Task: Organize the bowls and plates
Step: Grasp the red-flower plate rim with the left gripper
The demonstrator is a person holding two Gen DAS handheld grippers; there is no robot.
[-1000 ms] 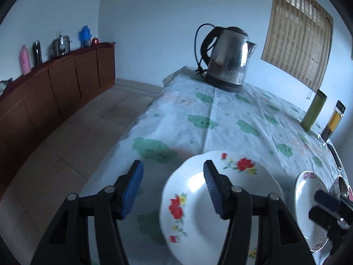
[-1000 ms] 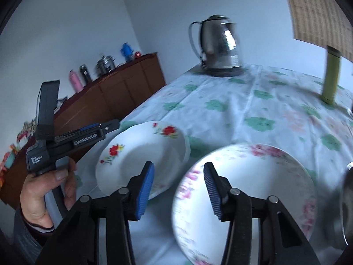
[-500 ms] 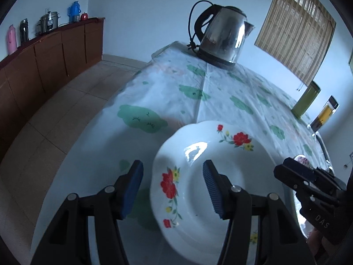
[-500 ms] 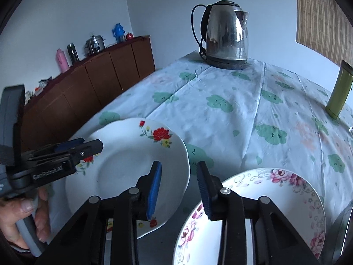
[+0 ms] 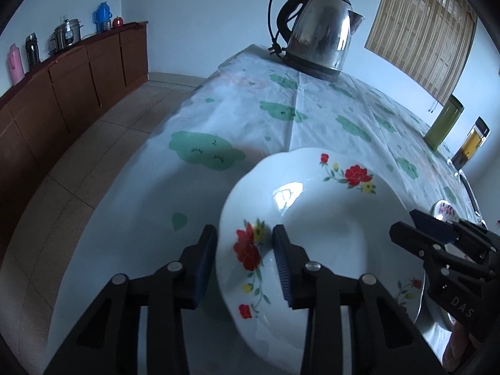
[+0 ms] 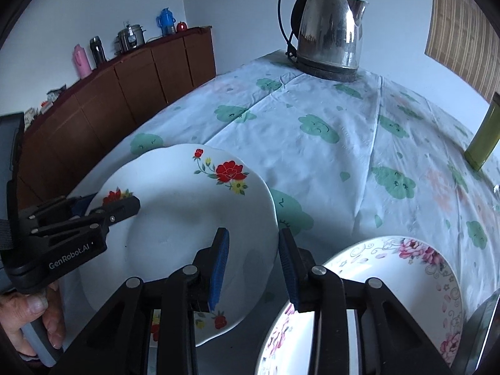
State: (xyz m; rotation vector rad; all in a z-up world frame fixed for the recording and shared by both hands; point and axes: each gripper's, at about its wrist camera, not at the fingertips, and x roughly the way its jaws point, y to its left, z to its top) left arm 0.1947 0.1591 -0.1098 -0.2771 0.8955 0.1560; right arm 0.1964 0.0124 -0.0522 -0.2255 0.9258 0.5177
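Observation:
A white deep plate with red flowers [image 5: 328, 234] lies on the clouded tablecloth; it also shows in the right wrist view [image 6: 175, 218]. My left gripper [image 5: 245, 268] straddles its left rim, jaws partly closed with a gap either side of the rim. My right gripper [image 6: 253, 262] straddles its right rim, jaws narrowed but not gripping. A second plate with pink flowers [image 6: 390, 293] lies to the right of it.
A steel electric kettle [image 5: 315, 34] stands at the table's far end. A green canister [image 5: 443, 123] and a glass jar [image 5: 472, 143] stand at the right edge. A wooden sideboard [image 5: 62, 78] with flasks lines the left wall. The table's left edge is near.
Both grippers moved in onto the red-flowered plate's opposite rims and their jaws narrowed. The right gripper shifted left from the pink-flowered plate.

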